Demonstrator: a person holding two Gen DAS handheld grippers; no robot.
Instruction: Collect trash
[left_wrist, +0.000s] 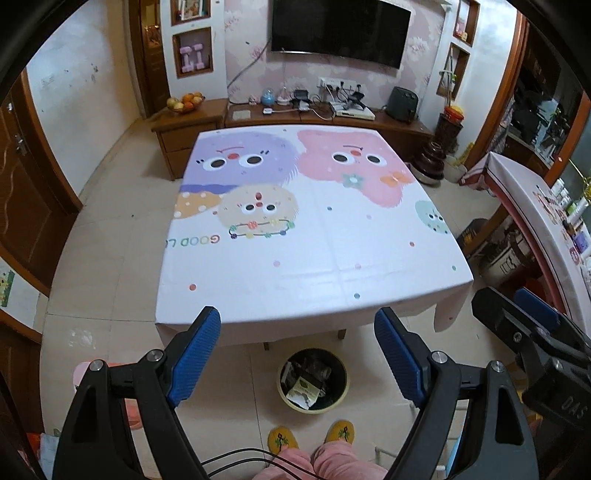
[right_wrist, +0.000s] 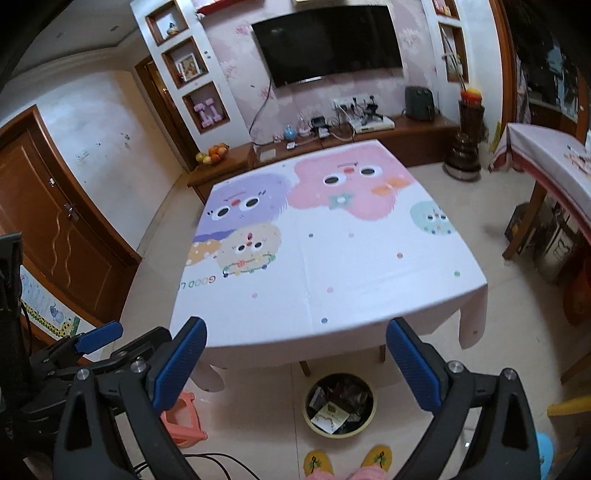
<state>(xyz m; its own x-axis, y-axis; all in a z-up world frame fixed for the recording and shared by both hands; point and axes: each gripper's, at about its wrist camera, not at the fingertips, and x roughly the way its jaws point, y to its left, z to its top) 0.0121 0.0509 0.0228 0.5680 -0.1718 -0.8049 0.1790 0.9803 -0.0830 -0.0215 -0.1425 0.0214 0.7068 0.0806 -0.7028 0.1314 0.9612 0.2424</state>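
Note:
A round bin (left_wrist: 313, 380) (right_wrist: 339, 405) with a pale rim stands on the floor just in front of the table, holding wrappers and other trash. My left gripper (left_wrist: 297, 321) hangs open above the table's near edge, nothing between its blue pads (left_wrist: 192, 354). My right gripper (right_wrist: 295, 332) is open too, with nothing held, and shows at the right edge of the left wrist view (left_wrist: 532, 325). The table (left_wrist: 314, 229) (right_wrist: 332, 266) wears a white cartoon-print cloth with no loose items on it.
A person's yellow slippers (left_wrist: 312, 437) and pink trousers stand behind the bin. A pink stool (right_wrist: 183, 417) sits at the left of the table, a second cloth-covered table (left_wrist: 546, 236) at the right. A wooden TV cabinet (left_wrist: 295, 118) and doors line the far walls.

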